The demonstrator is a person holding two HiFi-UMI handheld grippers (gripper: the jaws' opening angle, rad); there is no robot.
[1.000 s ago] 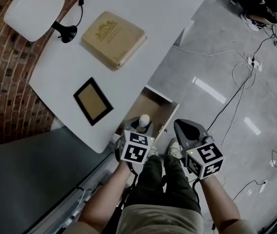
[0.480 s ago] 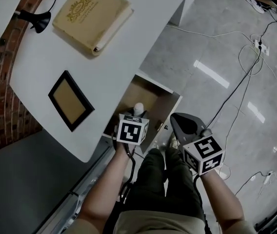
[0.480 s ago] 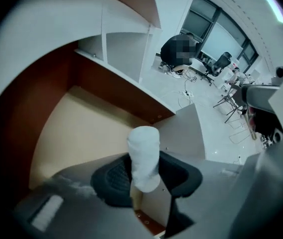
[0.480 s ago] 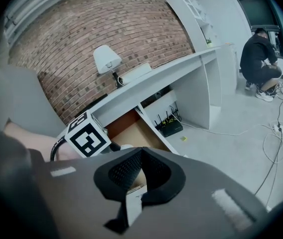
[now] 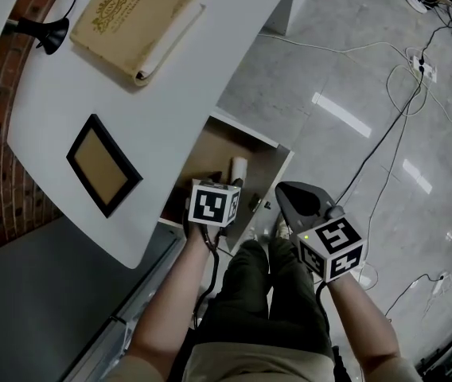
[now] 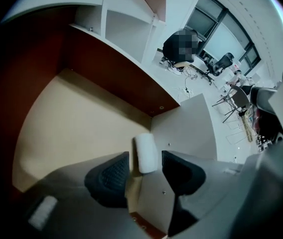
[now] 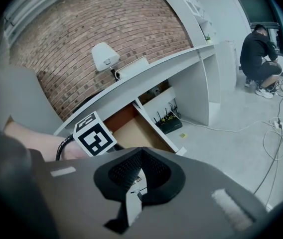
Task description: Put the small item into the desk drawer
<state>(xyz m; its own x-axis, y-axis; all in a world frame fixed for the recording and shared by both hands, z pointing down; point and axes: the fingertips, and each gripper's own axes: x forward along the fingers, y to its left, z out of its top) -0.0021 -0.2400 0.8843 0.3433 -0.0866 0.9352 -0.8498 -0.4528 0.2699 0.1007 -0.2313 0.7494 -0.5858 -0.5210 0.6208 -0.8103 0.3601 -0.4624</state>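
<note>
Black ribbed pads of the left gripper point(image 6: 141, 171) stand apart, with a small white cylindrical item point(image 6: 145, 152) between them and a sliver of gap on either side, so the tongs grip nothing. The item lies on its side inside the open wooden desk drawer point(image 6: 71, 123), at the seam where the beige bottom meets a pale side panel. The right gripper point(image 7: 141, 151) is closed and empty, its pad tips meeting. It is held out over the grey tiled floor point(image 5: 353, 70), beside the drawer's front. In the head view the drawer sticks out from under the white desk top point(image 5: 170, 94). On that top lie a dark-framed tan picture point(image 5: 103, 165) and, farther back, a cream book with gold ornament point(image 5: 134, 21); a black lamp base point(image 5: 51, 34) stands by the brick wall.
</note>
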